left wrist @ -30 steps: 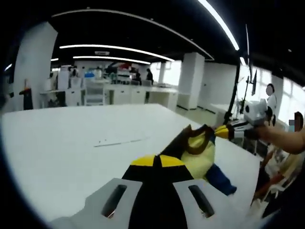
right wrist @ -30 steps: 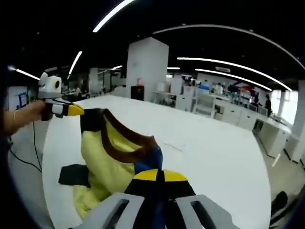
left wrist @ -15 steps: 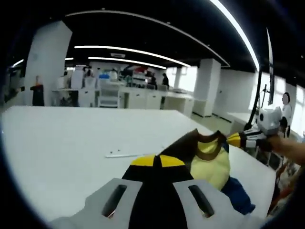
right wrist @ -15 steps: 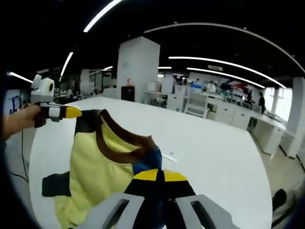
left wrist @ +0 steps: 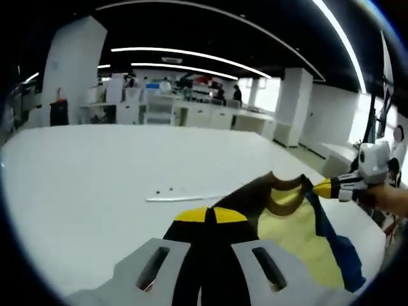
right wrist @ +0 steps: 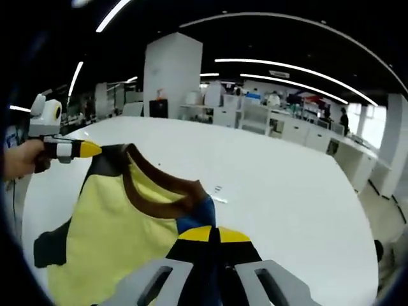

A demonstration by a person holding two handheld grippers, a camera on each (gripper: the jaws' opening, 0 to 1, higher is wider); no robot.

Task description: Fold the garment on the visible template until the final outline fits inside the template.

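Observation:
A yellow garment (right wrist: 118, 223) with a brown collar (right wrist: 159, 188), dark shoulders and a blue panel hangs stretched above the white table (right wrist: 280, 185). My right gripper (right wrist: 209, 234) is shut on its blue shoulder. In the left gripper view my left gripper (left wrist: 209, 215) is shut on the dark shoulder of the garment (left wrist: 296, 233). The left gripper (right wrist: 86, 149) comes in from the left of the right gripper view, held by a hand; the right gripper (left wrist: 325, 187) comes in from the right of the left gripper view. A thin pale strip (left wrist: 182, 197) lies on the table beyond the garment.
The large white table (left wrist: 95, 172) spreads out ahead, its edge near a person's hand (left wrist: 389, 197) at the right. Desks, shelves and white pillars (right wrist: 169, 76) stand far behind, with people among them.
Both grippers have lifted and spread the garment: it now hangs wider and flatter between them, with more yellow front showing. Both views have shifted with the hands.

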